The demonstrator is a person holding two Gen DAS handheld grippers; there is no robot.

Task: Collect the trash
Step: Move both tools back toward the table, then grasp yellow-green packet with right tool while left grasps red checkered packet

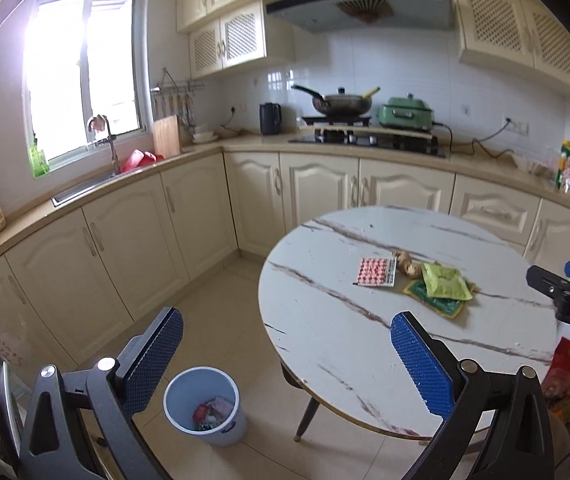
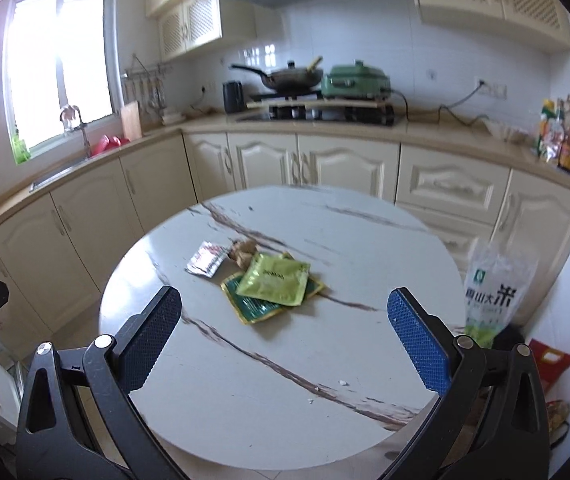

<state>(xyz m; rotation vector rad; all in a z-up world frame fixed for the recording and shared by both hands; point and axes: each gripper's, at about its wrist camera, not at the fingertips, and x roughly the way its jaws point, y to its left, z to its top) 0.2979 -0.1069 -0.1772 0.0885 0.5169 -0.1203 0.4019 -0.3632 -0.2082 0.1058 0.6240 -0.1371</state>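
Both the left gripper (image 1: 285,356) and the right gripper (image 2: 285,336) are held spread wide and empty. Two overlapping green foil packets (image 2: 275,286) are seen mid-table on the round white marble table (image 2: 245,392); a pale blue plastic bin (image 1: 205,406) stands on the floor at its left.

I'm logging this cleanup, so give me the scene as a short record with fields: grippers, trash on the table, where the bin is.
left gripper: open, empty, over the floor at the table edge
right gripper: open, empty, above the table
table: round, marble pattern
trash on table: light green packet overlapping dark green packet; pink patterned wrapper; ginger piece
bin: blue, on the floor left of the table, already holding wrappers
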